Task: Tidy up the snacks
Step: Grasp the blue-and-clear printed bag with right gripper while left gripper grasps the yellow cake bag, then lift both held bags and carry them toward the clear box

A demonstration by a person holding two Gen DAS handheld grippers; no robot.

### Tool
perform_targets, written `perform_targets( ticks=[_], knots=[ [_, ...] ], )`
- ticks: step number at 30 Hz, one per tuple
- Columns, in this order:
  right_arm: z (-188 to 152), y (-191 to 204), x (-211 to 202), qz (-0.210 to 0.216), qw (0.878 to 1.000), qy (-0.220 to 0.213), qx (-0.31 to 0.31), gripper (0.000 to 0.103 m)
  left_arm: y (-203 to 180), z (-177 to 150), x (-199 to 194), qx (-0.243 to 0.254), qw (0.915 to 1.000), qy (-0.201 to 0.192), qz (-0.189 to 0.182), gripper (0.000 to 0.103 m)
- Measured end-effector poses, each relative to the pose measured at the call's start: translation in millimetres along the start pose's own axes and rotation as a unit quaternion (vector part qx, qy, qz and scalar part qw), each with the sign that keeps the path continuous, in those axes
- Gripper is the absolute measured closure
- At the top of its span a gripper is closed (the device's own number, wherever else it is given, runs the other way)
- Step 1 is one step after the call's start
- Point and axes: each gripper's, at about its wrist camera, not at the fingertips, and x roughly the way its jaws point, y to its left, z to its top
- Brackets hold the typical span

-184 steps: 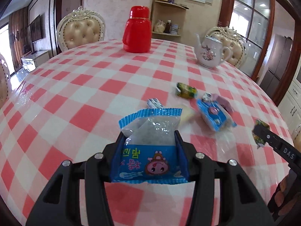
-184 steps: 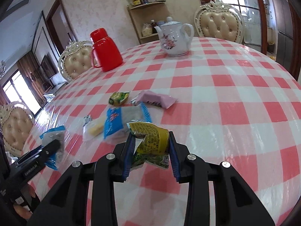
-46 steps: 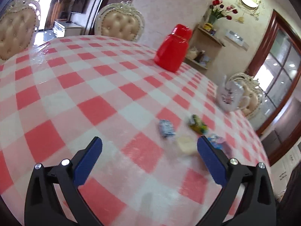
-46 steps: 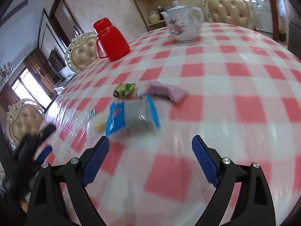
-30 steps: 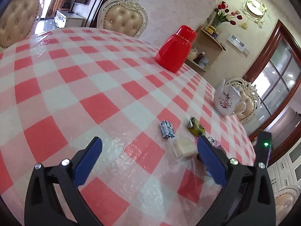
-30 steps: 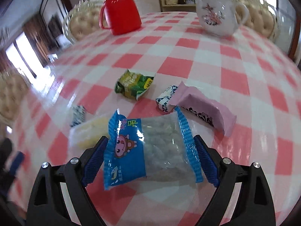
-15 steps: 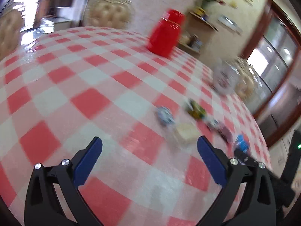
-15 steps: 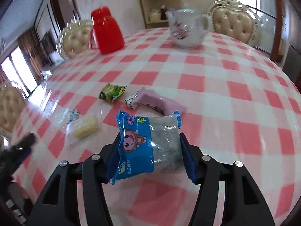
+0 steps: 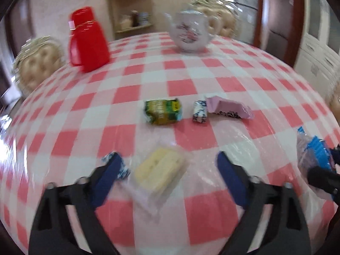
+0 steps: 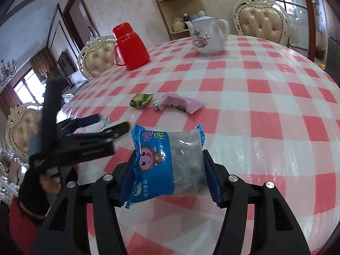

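My right gripper (image 10: 170, 167) is shut on a blue-and-clear snack packet (image 10: 167, 161) and holds it above the checked table; the packet also shows at the right edge of the left wrist view (image 9: 314, 159). My left gripper (image 9: 167, 170) is open, its fingers on either side of a clear-wrapped pale yellow cake (image 9: 159, 170). A small blue-white candy (image 9: 124, 171) lies by its left finger. Further on lie a green packet (image 9: 162, 111), a second blue-white candy (image 9: 199, 111) and a pink packet (image 9: 227, 108). The left gripper shows in the right wrist view (image 10: 99, 127).
A red thermos jug (image 9: 88, 40) and a white flowered teapot (image 9: 190, 34) stand at the far side of the round table (image 9: 212, 85). Cream padded chairs (image 10: 262, 23) ring the table. A wooden corner shelf (image 10: 178, 10) stands behind.
My right gripper has closed on the blue packet and lifted it off the table. My left gripper has swung over to the yellow cake, still open.
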Motion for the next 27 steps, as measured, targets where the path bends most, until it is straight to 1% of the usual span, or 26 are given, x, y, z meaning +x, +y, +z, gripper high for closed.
perform_targets(
  ticks=[1,2,3,6,7,10,12,13,14,16,18,19,20,21,22,23,25,27],
  knots=[
    [-0.3,1.6,-0.7,0.002,1.0,0.0,-0.002,0.046,0.5,1.5,5.5,0.006,1.0,0.006,-0.004,0.034],
    [-0.4,2.4,-1.1,0.003,1.0,-0.001,-0.003,0.045,1.5,1.3,10.0,0.011,0.9998,0.014,-0.011,0.048],
    [-0.2,2.3,-1.6,0.001,1.0,-0.002,-0.003,0.045,2.4,-0.4,14.3,0.015,0.9994,0.026,-0.019,0.049],
    [0.9,-0.7,-1.7,-0.002,1.0,-0.002,0.003,0.045,1.5,-4.5,12.2,0.026,0.9989,0.03,-0.026,0.049],
    [1.2,-1.8,-2.0,-0.002,1.0,-0.003,0.005,0.045,0.2,-5.4,10.1,0.028,0.9985,0.033,-0.033,0.049],
    [1.7,-3.0,-3.1,-0.005,1.0,-0.006,0.006,0.045,-9.7,-9.5,3.9,0.047,0.9964,0.04,-0.058,0.053],
    [1.3,-3.1,-3.2,-0.005,1.0,-0.005,0.007,0.045,-18.2,-13.3,-2.0,0.064,0.9947,0.043,-0.068,0.053],
    [1.3,-3.6,-3.1,-0.005,1.0,-0.004,0.009,0.045,-19.9,-13.7,-3.9,0.064,0.9952,0.04,-0.062,0.049],
    [1.3,-4.1,-3.2,-0.004,1.0,-0.004,0.01,0.045,-19.4,-13.9,-4.3,0.057,0.9961,0.038,-0.055,0.036],
    [1.6,-4.8,-3.2,-0.006,1.0,-0.005,0.01,0.045,-18.3,-15.4,-4.0,0.053,0.9965,0.041,-0.049,0.026],
    [1.4,-5.9,-2.5,-0.007,1.0,-0.004,0.012,0.045,-18.1,-18.4,-1.4,0.054,0.9958,0.053,-0.051,0.027],
    [1.3,-6.7,-2.0,-0.008,1.0,-0.003,0.013,0.045,-18.8,-19.9,0.0,0.055,0.995,0.06,-0.058,0.032],
    [1.2,-7.0,-2.1,-0.008,1.0,-0.003,0.014,0.045,-19.9,-21.3,1.3,0.058,0.9943,0.065,-0.063,0.047],
    [1.5,-7.6,-2.1,-0.007,1.0,-0.003,0.015,0.045,-20.9,-22.2,3.0,0.057,0.9939,0.07,-0.064,0.05],
    [1.6,-7.8,-2.3,-0.007,1.0,-0.003,0.015,0.045,-20.5,-21.8,2.4,0.05,0.9937,0.07,-0.072,0.064],
    [1.5,-7.8,-2.2,-0.008,1.0,-0.003,0.014,0.045,-21.5,-21.6,1.5,0.052,0.9935,0.069,-0.074,0.067],
    [1.6,-7.8,-1.4,-0.011,1.0,-0.002,0.013,0.045,-24.7,-23.7,-0.1,0.056,0.994,0.066,-0.067,0.067],
    [1.1,-7.4,0.4,-0.014,1.0,-0.001,0.011,0.045,-24.7,-25.5,-1.6,0.042,0.9944,0.062,-0.075,0.067]
  ],
)
